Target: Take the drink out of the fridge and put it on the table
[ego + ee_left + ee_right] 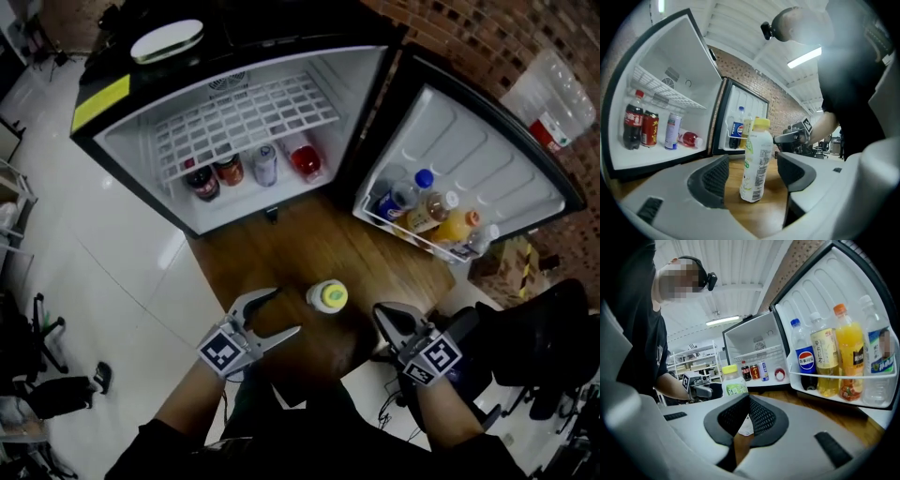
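A pale drink bottle with a yellow cap (pixel 328 296) (pixel 755 161) (pixel 732 380) stands upright on the wooden table (pixel 281 253) in front of the open fridge (pixel 122 141). My left gripper (pixel 284 311) (pixel 754 176) is open just left of the bottle. Its pads (pixel 715 180) stand apart from the bottle, which shows just beyond the gap between them. My right gripper (pixel 382 314) (pixel 746 420) is shut and empty, to the right of the bottle and pointing toward it.
Inside the fridge stand a cola bottle (pixel 202 183), two cans (pixel 246 168) and a red bottle lying down (pixel 305 159). The open door's shelf (pixel 412 234) holds several bottles (pixel 827 359). A black chair (pixel 544 337) is at the right, and a pack of water bottles (pixel 553 103) at the far right.
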